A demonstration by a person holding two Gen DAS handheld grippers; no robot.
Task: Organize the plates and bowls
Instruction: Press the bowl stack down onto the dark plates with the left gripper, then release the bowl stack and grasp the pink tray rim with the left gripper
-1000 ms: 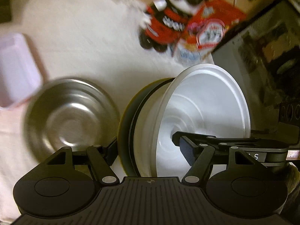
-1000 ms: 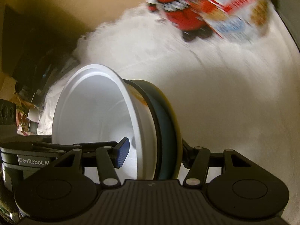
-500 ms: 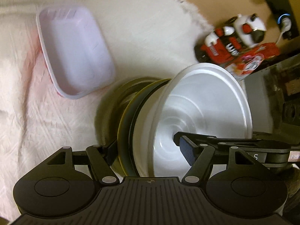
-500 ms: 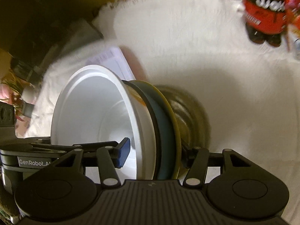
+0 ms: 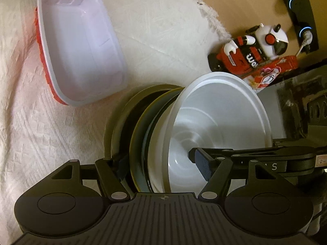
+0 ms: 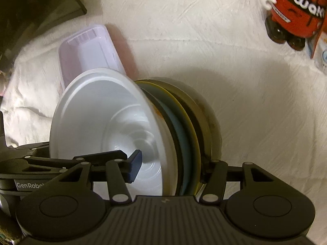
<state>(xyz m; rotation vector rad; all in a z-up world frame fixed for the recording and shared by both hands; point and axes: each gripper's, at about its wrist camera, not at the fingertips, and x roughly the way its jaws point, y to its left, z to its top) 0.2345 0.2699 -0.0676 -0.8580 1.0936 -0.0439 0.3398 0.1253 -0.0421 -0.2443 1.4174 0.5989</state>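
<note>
A stack of dishes hangs between my two grippers: a white bowl on top, with a dark-rimmed plate and a yellow-rimmed teal plate under it. My left gripper is shut on the stack, one pad inside the white bowl and one under the plates. My right gripper grips the opposite side the same way. A steel bowl sits on the cloth right beneath the stack. Whether the stack touches it is hidden.
A lilac plastic tub with an orange edge lies on the white cloth beside the bowls. A red and white toy robot and a snack packet stand at the cloth's edge. A dark cabinet borders the right.
Both grippers carried the stack sideways across the cloth and down. The steel bowl, beside the stack a second ago, now lies directly under it. The lilac tub came into view.
</note>
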